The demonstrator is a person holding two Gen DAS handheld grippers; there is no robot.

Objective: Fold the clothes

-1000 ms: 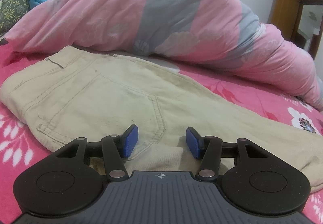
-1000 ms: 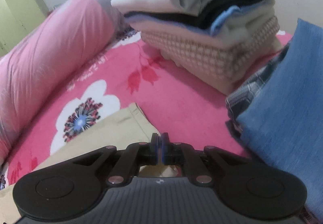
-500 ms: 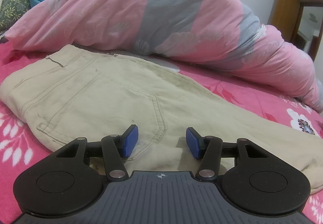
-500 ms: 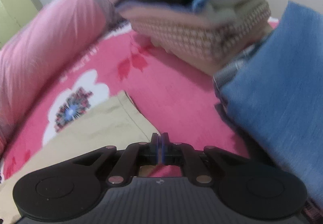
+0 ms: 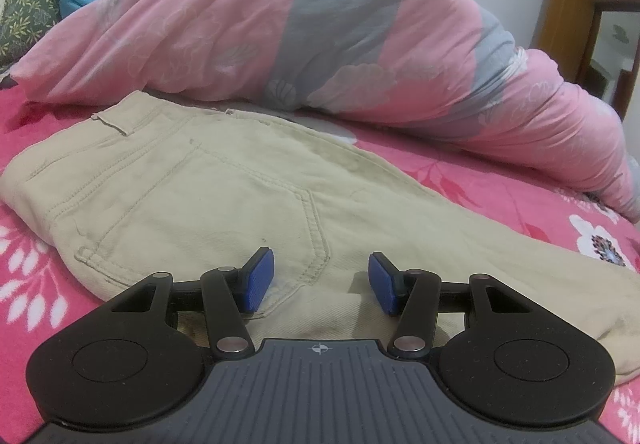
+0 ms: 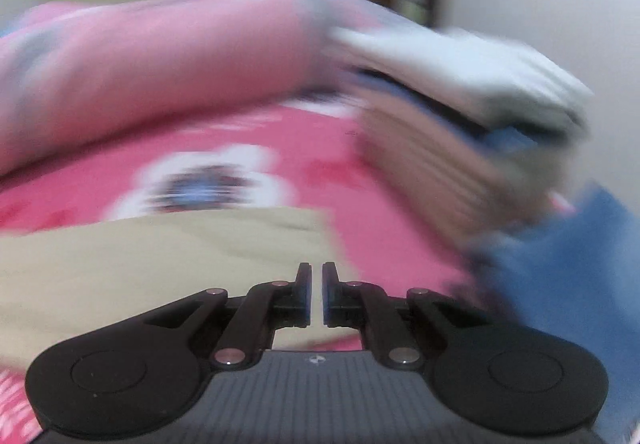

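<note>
The beige trousers (image 5: 224,196) lie flat on the bed's pink flowered sheet (image 5: 500,188), in front of a rolled pink and grey quilt (image 5: 320,36), with their waistband toward the left hand and the legs running away to the right — so the long axis goes straight across, from one hand to the other. The left hand-held gripper (image 5: 321,281) hangs low over the seat by the back pocket (image 5: 208,212), its blue pads (image 5: 260,280) spread well apart with cloth showing under the gap and nothing pinched; I cannot tell whether the tips touch the cloth. The right hand-held gripper (image 6: 316,294) is at the far end, over the hem of the leg (image 6: 160,256), and its view is smeared with motion. Its jaws have just been opening, but only to a thin slit, with nothing between them. Beyond it stands a stack of folded clothes (image 6: 472,124), and a blue garment (image 6: 568,284) lies at the right edge. The right hand is plainly the nearer one to the hem, the left to the waist — so a lengthwise fold would, I judge, fall to the right, carrying the hem along that axis toward the left while the left pins the seat.
</note>
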